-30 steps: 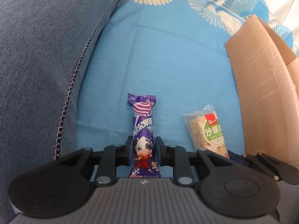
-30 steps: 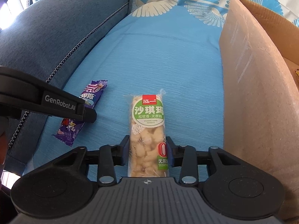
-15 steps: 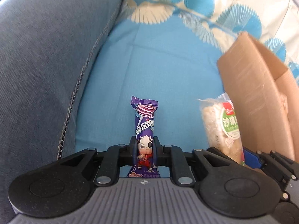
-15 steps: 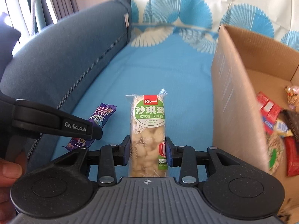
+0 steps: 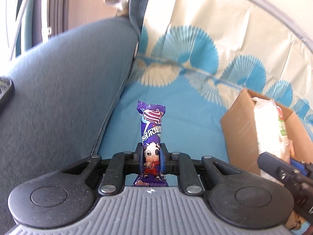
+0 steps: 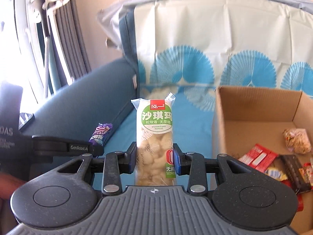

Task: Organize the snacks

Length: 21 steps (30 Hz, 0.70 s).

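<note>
My left gripper [image 5: 151,157] is shut on a purple candy wrapper [image 5: 151,129] with a cartoon cow, held upright above the blue sofa seat. My right gripper [image 6: 154,156] is shut on a clear rice-puff bar with a green label [image 6: 155,135], also lifted. In the right wrist view the left gripper [image 6: 95,148] and the purple candy [image 6: 100,133] show at the left. In the left wrist view the rice-puff bar [image 5: 268,129] and the right gripper [image 5: 281,168] show at the right, by the cardboard box [image 5: 240,137].
The open cardboard box [image 6: 254,105] stands on the blue seat at the right and holds several wrapped snacks [image 6: 273,162]. A grey-blue sofa armrest [image 5: 64,90] rises at the left. A fan-patterned backrest cover [image 6: 215,54] stands behind.
Both grippers have risen off the seat with their snacks and tilted up; the view now shows the backrest and the box's inside. The left jaws have closed tighter on the candy.
</note>
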{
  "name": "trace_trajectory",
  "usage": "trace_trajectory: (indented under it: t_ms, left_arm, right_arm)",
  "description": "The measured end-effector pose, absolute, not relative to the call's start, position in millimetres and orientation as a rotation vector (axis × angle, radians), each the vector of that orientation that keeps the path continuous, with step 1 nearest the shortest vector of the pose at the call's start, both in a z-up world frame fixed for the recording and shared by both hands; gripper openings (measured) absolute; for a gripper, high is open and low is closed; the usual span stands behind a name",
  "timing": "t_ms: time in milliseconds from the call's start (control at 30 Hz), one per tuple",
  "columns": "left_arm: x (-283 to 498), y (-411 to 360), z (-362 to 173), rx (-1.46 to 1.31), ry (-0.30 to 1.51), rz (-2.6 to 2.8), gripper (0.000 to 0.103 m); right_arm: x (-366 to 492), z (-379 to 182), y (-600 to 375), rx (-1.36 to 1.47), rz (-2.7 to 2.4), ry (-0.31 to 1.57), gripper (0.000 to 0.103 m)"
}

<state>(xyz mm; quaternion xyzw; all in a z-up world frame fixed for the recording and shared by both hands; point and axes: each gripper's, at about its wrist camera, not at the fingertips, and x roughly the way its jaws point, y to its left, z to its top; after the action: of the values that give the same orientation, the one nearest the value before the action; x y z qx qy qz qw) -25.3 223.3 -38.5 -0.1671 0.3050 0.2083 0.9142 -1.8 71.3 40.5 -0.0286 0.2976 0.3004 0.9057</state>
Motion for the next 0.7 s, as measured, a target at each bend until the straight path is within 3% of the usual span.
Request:
trace_trajectory:
  t_ms: [700]
  left_arm:
    - [23,153,2,-0.299,0.346,0.282,0.017]
  right_arm:
    - [29,73,-15,0.058,0.499,0.483,0.038]
